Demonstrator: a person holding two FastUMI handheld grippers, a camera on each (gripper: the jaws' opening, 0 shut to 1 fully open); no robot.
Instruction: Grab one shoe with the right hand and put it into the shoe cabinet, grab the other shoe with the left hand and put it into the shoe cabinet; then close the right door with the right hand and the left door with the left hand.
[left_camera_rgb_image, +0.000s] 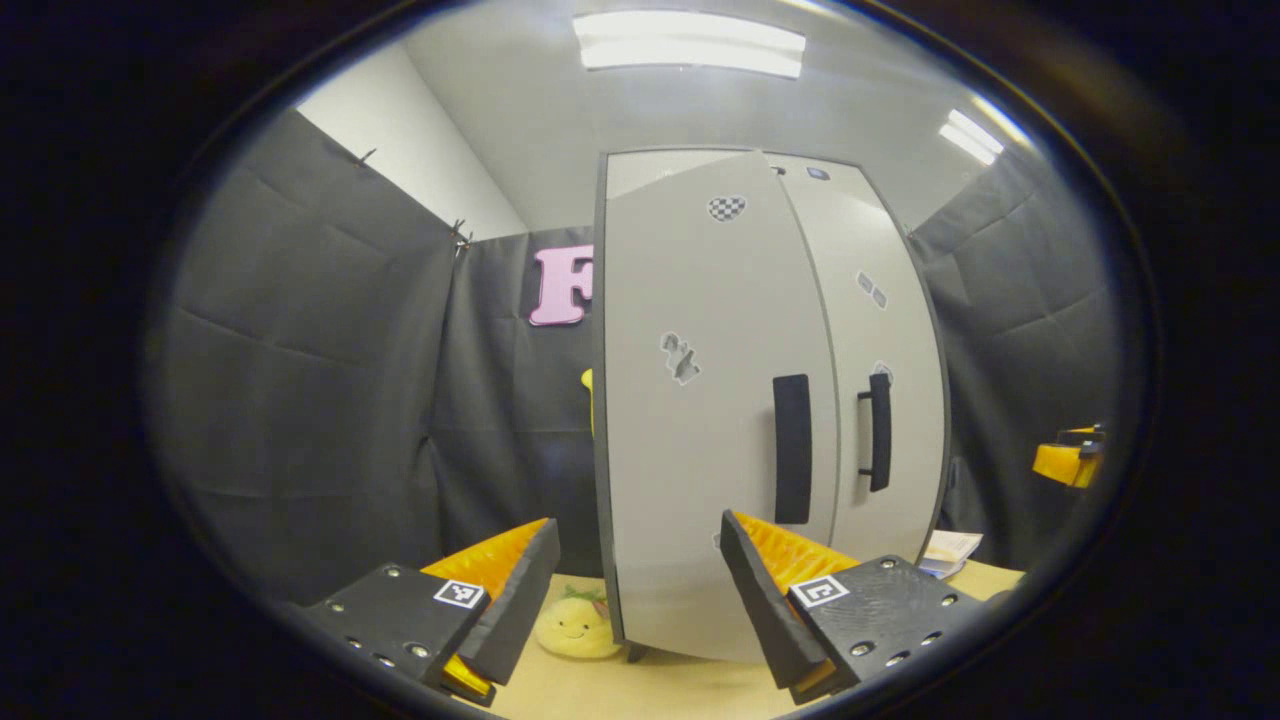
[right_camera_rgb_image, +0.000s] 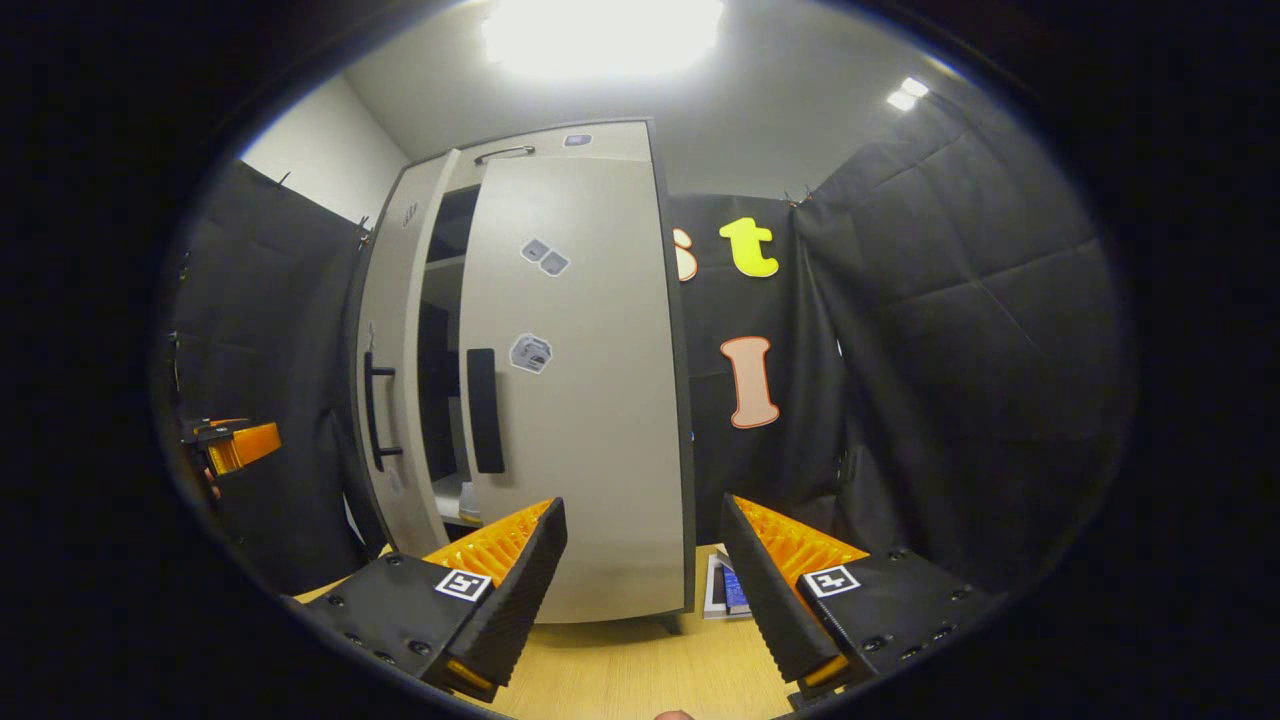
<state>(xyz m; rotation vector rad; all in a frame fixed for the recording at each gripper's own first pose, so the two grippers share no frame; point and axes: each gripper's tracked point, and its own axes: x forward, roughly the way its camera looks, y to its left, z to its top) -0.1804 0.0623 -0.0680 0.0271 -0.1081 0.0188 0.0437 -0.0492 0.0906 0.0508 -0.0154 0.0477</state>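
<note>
Shoe cabinet (right_camera_rgb_image: 560, 400) upright on the wooden surface (right_camera_rgb_image: 640, 670), against the black cloth wall. Right door (right_camera_rgb_image: 575, 380) close to shut, flat dark handle (right_camera_rgb_image: 484, 410) toward the gap. Left door (right_camera_rgb_image: 385, 400) ajar, dark interior with shelves visible between the two doors; something pale low inside, too small to name as a shoe. No shoe on the surface near the cabinet in either view, so both shoes judged already stowed. Right tool (right_camera_rgb_image: 640, 590) fingers apart, holding nothing, just before the right door. Left tool (left_camera_rgb_image: 635, 600) fingers likewise apart and empty, facing the left door (left_camera_rgb_image: 700, 400) near its handle (left_camera_rgb_image: 792, 448); the other door's bar handle (left_camera_rgb_image: 878, 432) just beyond. Yellow plush toy (left_camera_rgb_image: 575, 625) on the surface beside the cabinet's foot. Judged stage: right door about done, left door left to push fully closed.
</note>
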